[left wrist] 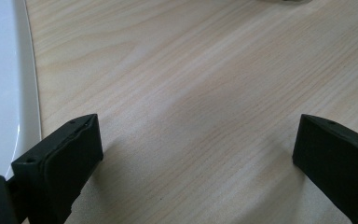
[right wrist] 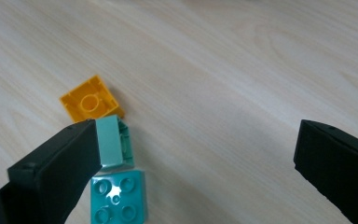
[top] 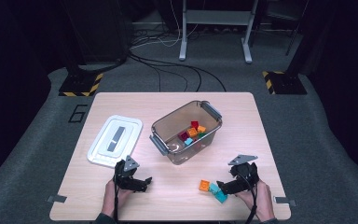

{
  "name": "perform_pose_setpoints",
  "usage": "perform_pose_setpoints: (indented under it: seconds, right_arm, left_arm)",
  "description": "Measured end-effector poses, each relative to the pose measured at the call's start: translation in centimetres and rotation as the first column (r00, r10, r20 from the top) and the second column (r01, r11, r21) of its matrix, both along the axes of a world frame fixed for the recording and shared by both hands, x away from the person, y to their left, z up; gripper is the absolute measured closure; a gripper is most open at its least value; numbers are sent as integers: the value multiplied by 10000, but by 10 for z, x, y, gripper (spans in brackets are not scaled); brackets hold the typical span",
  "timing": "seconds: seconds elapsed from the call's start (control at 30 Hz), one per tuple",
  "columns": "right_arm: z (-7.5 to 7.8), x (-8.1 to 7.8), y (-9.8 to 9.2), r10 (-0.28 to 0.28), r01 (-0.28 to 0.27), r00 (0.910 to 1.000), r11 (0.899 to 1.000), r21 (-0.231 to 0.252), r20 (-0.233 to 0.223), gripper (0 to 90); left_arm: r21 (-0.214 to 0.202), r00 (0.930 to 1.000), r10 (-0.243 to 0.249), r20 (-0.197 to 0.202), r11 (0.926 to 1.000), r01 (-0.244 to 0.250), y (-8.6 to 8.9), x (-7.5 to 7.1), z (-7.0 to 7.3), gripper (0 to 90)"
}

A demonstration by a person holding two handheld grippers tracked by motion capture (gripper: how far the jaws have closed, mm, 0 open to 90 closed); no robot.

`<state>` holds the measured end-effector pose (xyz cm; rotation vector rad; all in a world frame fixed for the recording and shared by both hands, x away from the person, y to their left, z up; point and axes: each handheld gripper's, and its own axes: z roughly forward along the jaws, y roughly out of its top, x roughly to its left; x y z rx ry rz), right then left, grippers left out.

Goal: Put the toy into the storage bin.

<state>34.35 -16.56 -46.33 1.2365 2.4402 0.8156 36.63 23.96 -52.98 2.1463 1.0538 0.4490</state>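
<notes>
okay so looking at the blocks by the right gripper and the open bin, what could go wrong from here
1. The right gripper is open, with one jaw against the pale green block. Closing from here could push it into the orange block or the teal block instead of gripping it.
2. All three lie near the table's front edge, so a shove might send one off.
3. The clear bin has tall walls; a low carry might clip its rim.

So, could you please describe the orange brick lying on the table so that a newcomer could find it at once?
Start at the clear plastic bin in the middle of the wooden table, then come down to the near edge by the right gripper. Three loose bricks lie there; the orange brick is the one farthest from the gripper, hollow side up, while its neighbours are pale green and turquoise.
</notes>
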Motion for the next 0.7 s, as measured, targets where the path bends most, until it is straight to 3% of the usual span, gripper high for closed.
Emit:
perform_pose_setpoints:
  seconds: [0.47,0.67,0.7]
  right_arm:
    - [-23,-16,13,712,-749,9948,9959,-503,-727,6]
    - [-31,-18,14,882,-974,9897,9921,-795,-1128,176]
    - [-31,-18,14,832,-936,9889,9923,-809,-1229,239]
  left_arm:
    - [10,10000,-16,-11,10000,16,0,0,0,12]
    - [44,10000,-62,3,10000,62,1,0,0,12]
    - [37,10000,-50,5,10000,50,0,0,0,12]
